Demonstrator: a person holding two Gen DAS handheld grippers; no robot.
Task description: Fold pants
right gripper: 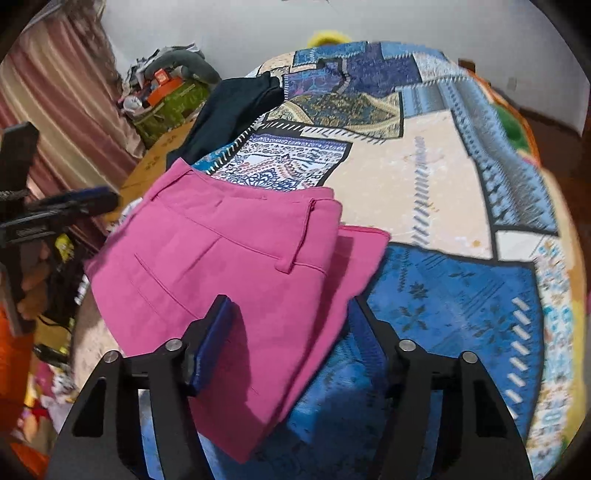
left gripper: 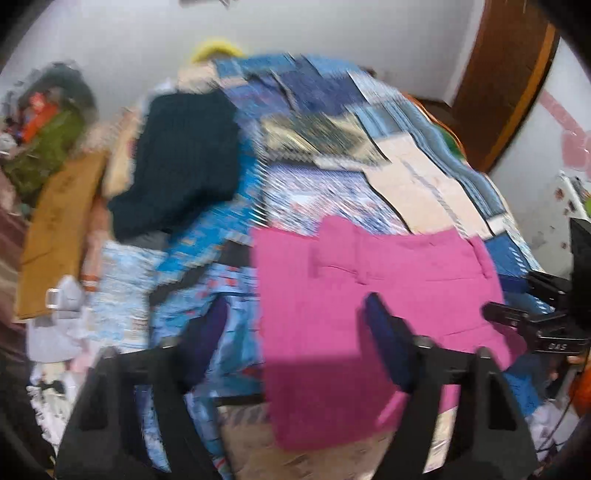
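The pink pants point(right gripper: 221, 266) lie folded into a compact stack on the bed point(right gripper: 424, 173), which is covered by a blue, cream and gold patchwork bedspread point(right gripper: 454, 295). The stack sits at the near edge of the bed. In the right wrist view the waistband with a belt loop faces up, and a lower fabric layer projects past the upper layer on the right side of the stack.

Left claw point(left gripper: 295, 339): the jaws are spread wide and released. One blue-padded finger stands over the pants; the other stands over the bedspread to the left of the stack. No fabric is held between them. The left wrist view is motion-blurred, so contact between finger and fabric cannot be determined.

Right claw point(right gripper: 288, 332): the jaws are spread wide and released. The left finger stands over the pink fabric; the right finger stands just beyond the stack's right edge, over the blue patch of the bedspread. The near corner of the stack lies between the two fingers, ungripped.

A dark navy garment point(right gripper: 229, 110) lies on the far left part of the bed, apart from the pants. A yellow object point(right gripper: 328, 37) shows at the far edge of the bed, against the white wall point(right gripper: 258, 26). Pink striped curtains point(right gripper: 62, 81) hang at the left, beside a heap of mixed items point(right gripper: 166, 92).
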